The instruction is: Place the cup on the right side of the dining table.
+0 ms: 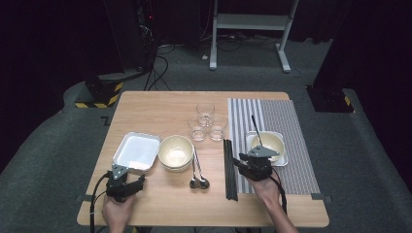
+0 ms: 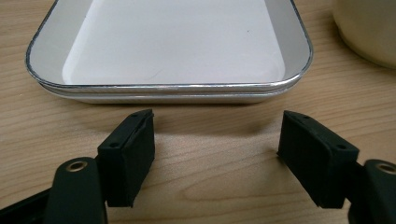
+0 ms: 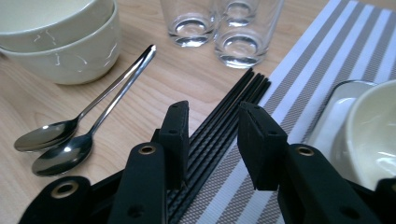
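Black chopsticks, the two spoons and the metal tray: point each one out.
Black chopsticks (image 3: 219, 122), right gripper view, on the middle of the bundle ahead of the jaws.
Spoons (image 3: 60, 142), right gripper view, on the bowl of the nearer spoon.
Metal tray (image 2: 177, 88), left gripper view, on its near rim.

Counts, left to right:
- Trays: two stacked on the left, metal-rimmed trays (image 2: 168, 88), two rims visible in the left gripper view. One more tray (image 1: 284, 158) on the right, under a bowl.
- Bowls: two nested cream bowls (image 3: 60, 42) in the middle; one cream bowl (image 1: 268, 143) on the right tray. Three total.
- Spoons: two spoons (image 3: 70, 140), side by side, near middle.
- Glasses: three clear glasses (image 1: 206, 121), clustered far middle.
- Chopsticks: one bundle of black chopsticks (image 1: 230, 170) at the mat's left edge; exact number can't be told, several.
- Placemat: one striped placemat (image 1: 286, 116), right.
- One thin black stick (image 1: 256, 130) rising from the right bowl.
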`<move>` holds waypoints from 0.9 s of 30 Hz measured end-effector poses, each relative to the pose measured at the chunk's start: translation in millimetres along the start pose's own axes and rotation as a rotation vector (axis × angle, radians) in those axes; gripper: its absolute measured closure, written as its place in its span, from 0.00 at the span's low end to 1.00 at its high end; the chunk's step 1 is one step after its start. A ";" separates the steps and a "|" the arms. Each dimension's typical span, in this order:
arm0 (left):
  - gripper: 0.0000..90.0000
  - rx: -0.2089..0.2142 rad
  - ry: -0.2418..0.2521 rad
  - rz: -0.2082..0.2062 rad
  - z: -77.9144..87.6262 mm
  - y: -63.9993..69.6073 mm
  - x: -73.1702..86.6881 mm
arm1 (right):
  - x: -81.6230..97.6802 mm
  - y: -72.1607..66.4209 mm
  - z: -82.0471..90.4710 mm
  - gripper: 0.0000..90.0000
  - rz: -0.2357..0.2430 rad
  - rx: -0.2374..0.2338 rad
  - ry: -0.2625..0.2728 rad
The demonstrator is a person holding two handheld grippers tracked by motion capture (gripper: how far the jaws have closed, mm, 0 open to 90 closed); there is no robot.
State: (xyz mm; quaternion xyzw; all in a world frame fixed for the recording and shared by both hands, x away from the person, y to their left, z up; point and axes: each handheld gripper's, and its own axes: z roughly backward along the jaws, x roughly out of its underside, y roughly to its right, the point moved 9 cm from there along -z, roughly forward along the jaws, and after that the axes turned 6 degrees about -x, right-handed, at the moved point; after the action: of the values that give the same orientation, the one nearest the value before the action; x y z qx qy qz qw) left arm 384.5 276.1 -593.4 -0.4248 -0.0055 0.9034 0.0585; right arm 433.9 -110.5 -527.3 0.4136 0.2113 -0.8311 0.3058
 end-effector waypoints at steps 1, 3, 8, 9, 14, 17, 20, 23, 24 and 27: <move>0.30 0.000 0.000 0.000 0.0 0.0 0.0 | 0.6 -1.3 -1.4 0.71 -0.009 -0.013 -0.003; 0.30 -0.002 -0.001 -0.003 0.0 0.0 0.0 | 1.6 -2.1 -3.7 0.71 -0.007 -0.019 -0.005; 0.30 0.003 0.003 0.002 0.1 -0.4 -0.2 | 6.6 -3.7 -9.1 0.69 -0.007 -0.016 -0.033; 0.30 0.004 0.004 0.003 0.2 -0.4 -0.2 | 7.6 -4.0 -10.2 0.68 -0.007 -0.014 -0.040; 0.30 0.006 0.003 0.003 0.3 -0.4 -0.2 | 14.0 -9.0 -16.2 0.70 -0.019 -0.042 -0.074; 0.30 0.008 0.003 0.004 0.4 -0.5 -0.2 | 16.3 -10.7 -19.2 0.69 -0.029 -0.045 -0.076; 0.30 0.009 0.002 0.005 0.5 -0.6 -0.1 | 17.4 -11.1 -22.0 0.70 -0.032 -0.042 -0.078; 0.30 0.008 0.002 0.004 0.5 -0.6 -0.1 | 17.0 -11.7 -24.4 0.68 -0.030 -0.044 -0.072; 0.30 0.009 0.002 0.005 0.5 -0.6 -0.1 | 16.9 -12.3 -25.2 0.67 -0.032 -0.046 -0.072; 0.30 0.007 0.003 0.006 0.3 -0.3 -0.2 | 17.1 -13.6 -28.3 0.68 -0.043 -0.053 -0.078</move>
State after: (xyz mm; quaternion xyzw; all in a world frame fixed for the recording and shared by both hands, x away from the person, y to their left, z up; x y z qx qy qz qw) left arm 384.3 276.4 -593.0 -0.4261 -0.0007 0.9029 0.0572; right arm 432.4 -89.3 -556.0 0.3679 0.2299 -0.8472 0.3066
